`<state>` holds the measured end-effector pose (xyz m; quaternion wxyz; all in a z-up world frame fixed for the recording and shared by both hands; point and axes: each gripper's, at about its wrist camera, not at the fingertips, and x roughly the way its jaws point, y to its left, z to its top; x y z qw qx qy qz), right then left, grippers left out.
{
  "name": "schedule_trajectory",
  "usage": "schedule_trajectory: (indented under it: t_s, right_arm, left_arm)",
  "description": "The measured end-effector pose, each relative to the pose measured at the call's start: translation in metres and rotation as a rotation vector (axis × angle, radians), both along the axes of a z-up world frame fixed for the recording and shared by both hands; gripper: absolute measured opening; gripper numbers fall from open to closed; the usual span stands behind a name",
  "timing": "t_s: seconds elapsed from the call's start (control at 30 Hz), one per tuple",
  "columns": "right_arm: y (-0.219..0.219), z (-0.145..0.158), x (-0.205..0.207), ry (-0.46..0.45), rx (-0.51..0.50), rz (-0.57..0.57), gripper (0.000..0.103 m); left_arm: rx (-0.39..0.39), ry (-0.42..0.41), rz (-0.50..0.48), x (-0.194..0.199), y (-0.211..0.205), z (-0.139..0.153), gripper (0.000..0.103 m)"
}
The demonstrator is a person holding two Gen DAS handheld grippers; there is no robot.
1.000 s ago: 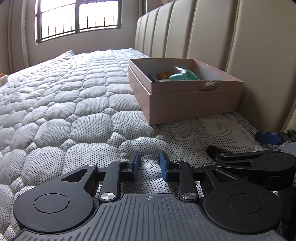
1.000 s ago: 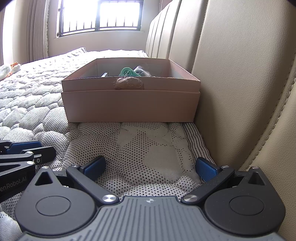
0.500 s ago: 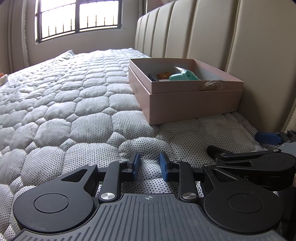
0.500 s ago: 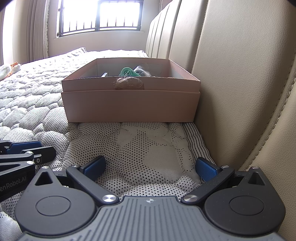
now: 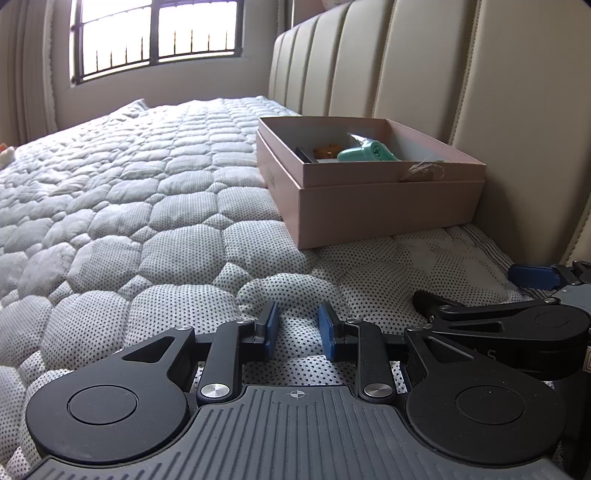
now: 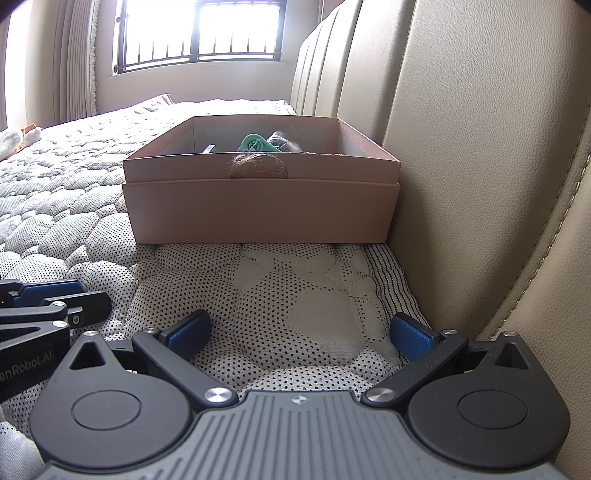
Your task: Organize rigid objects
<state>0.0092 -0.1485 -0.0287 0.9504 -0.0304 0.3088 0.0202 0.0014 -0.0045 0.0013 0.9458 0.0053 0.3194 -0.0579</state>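
An open pink cardboard box (image 5: 373,199) with a stepped outer wall stands on the quilted white mattress (image 5: 122,206), at the mattress edge that meets the beige padded headboard (image 5: 461,74); its far long side is just beside the headboard panels. Inside it lie a teal plastic object with a round end (image 5: 365,152), an orange-brown small object (image 5: 327,151) beside it, and a dark flat piece (image 5: 304,153) near the left inner wall; a tuft of brownish fibre (image 6: 256,165) hangs over the near rim of the box; what the items are exactly, I cannot tell.

The left gripper (image 5: 297,326) lies low on the mattress near its headboard edge, its blue-padded fingers (image 5: 271,325) only a narrow gap apart and with nothing between them; the pads seem to touch the quilt. The right gripper (image 6: 301,334) lies just beside it on the side of the headboard, its fingers (image 6: 412,338) spread wide, holding nothing; only dotted quilt shows between them; both point toward the box, which is apart from them.

A barred window (image 6: 199,33) is bright behind the far end of the mattress.
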Motion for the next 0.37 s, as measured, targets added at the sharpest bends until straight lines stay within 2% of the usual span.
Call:
schedule_trajectory:
  t_s: [0.37]
  right_arm:
    - [0.0001, 0.0001, 0.0000, 0.000, 0.000, 0.000, 0.103]
  left_arm:
    - [-0.023, -0.001, -0.004, -0.0014, 0.0052, 0.0001, 0.027]
